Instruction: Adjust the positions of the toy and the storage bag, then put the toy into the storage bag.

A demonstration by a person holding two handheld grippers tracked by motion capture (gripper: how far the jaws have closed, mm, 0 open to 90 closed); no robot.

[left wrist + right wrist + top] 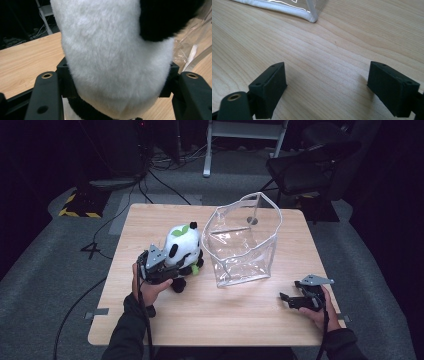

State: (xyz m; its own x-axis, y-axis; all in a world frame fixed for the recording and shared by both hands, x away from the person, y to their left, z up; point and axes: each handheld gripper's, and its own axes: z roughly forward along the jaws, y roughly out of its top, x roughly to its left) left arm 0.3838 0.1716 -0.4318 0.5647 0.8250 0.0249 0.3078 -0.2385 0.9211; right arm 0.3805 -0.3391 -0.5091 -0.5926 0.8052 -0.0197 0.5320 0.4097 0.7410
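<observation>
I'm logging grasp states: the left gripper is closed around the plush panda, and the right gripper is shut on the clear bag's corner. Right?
Not quite. The right gripper is open over bare table, short of the clear bag, as the right gripper view shows. The left gripper does clasp the plush panda.

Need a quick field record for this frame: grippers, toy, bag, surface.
left gripper: shut on panda plush, jaws pressing both sides of its white body
right gripper: open, holding nothing, low over the table, near the bag's corner
clear plastic bag: standing upright, mouth open, right of the plush
wooden table: carries plush and bag
</observation>
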